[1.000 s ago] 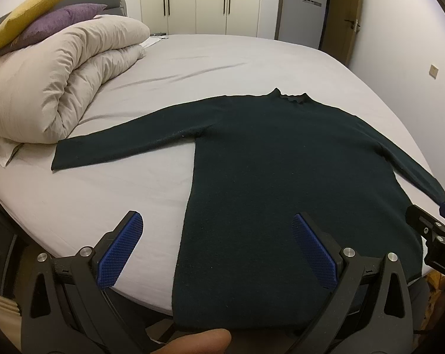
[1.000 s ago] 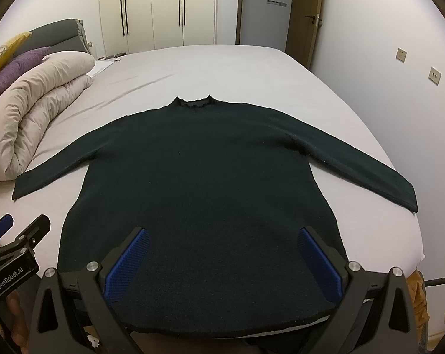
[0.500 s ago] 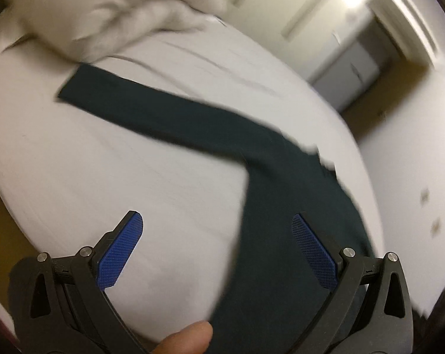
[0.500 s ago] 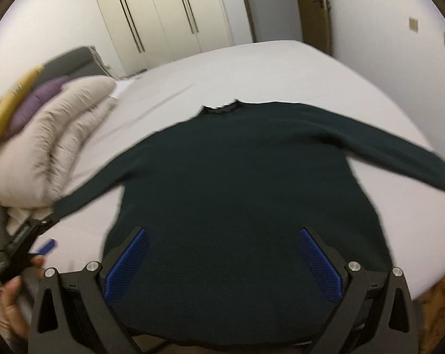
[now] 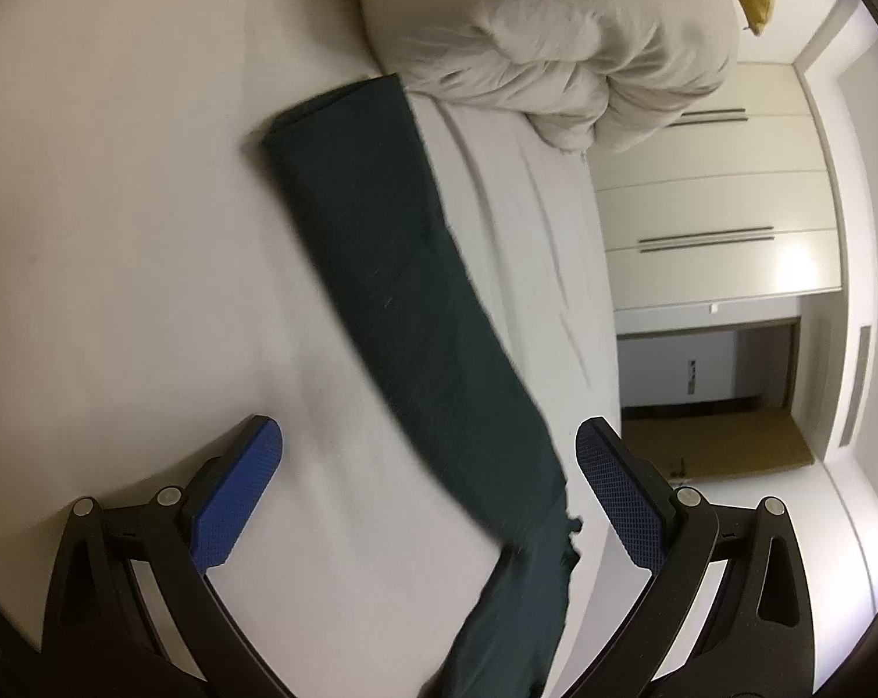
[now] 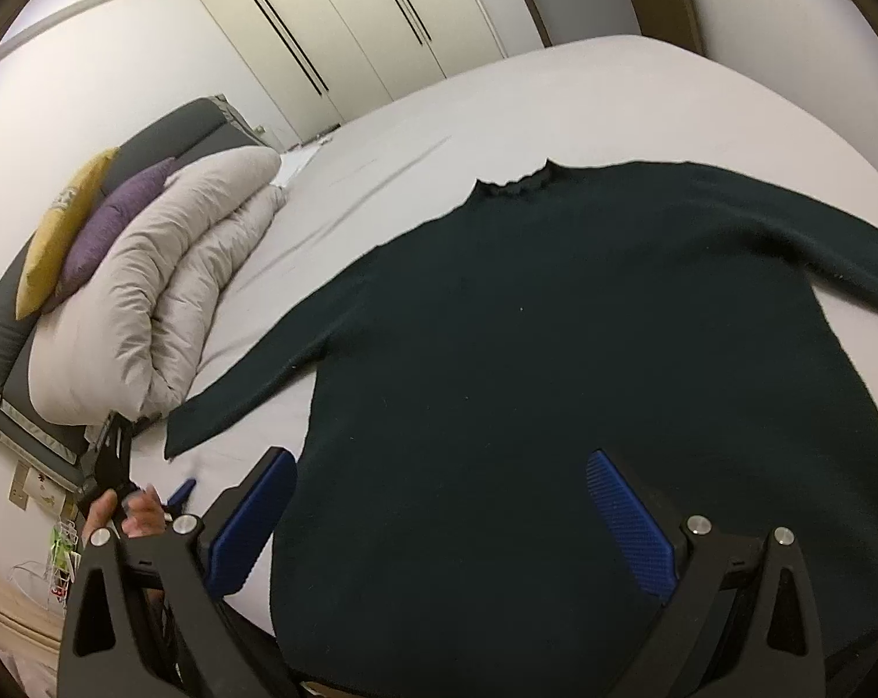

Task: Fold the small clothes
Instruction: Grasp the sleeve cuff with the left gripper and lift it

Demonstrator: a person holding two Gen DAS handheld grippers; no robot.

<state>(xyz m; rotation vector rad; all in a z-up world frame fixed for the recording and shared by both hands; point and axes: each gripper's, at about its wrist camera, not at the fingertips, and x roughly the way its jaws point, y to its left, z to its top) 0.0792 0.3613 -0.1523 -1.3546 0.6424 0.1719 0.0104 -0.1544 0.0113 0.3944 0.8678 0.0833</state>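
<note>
A dark green long-sleeved sweater (image 6: 555,378) lies spread flat, front up, on the bed, with its frilled collar (image 6: 514,183) at the far side. My right gripper (image 6: 439,459) hovers open over the hem area with nothing between its fingers. In the left wrist view the sweater's left sleeve (image 5: 404,267) runs from its cuff (image 5: 328,110) near the duvet down between my fingers. My left gripper (image 5: 427,430) is open just above the sleeve's upper part and holds nothing. A hand (image 6: 122,515) holding the left gripper shows at the bed's left edge, near the cuff.
A rolled beige duvet (image 6: 166,291) lies at the bed's left, close to the cuff, with a yellow pillow (image 6: 61,232) and a purple pillow (image 6: 113,215) behind it. Pale bed sheet (image 5: 119,232) surrounds the sweater. Wardrobe doors (image 6: 334,29) stand beyond the bed.
My left gripper has swung left from the hem to the left sleeve and rolled sideways. My right gripper stays over the hem, tilted and turned slightly left. Both remain open.
</note>
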